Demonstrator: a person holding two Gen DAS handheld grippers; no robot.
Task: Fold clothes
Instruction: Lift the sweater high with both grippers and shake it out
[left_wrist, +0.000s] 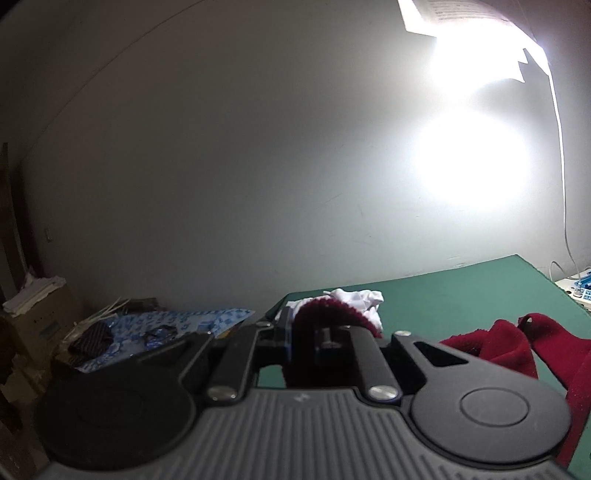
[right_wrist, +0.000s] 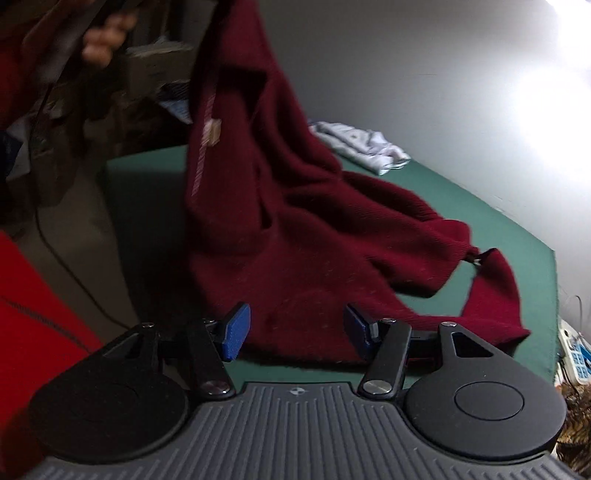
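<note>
A dark red knitted sweater (right_wrist: 295, 221) lies partly on the green table (right_wrist: 480, 206), one part lifted up at the left. My left gripper (left_wrist: 310, 332) is shut on a fold of that sweater (left_wrist: 325, 314) and holds it above the table; the rest hangs at the right (left_wrist: 517, 347). My right gripper (right_wrist: 295, 328) is open, its blue pads (right_wrist: 234, 332) on either side of the sweater's near hem, low over the table.
A crumpled white garment (right_wrist: 362, 147) lies at the table's far edge, also in the left wrist view (left_wrist: 358, 301). Beyond the table's left edge are a blue patterned cloth (left_wrist: 166, 328) and cardboard boxes (left_wrist: 40, 321). A bright lamp glare (left_wrist: 476, 155) marks the wall.
</note>
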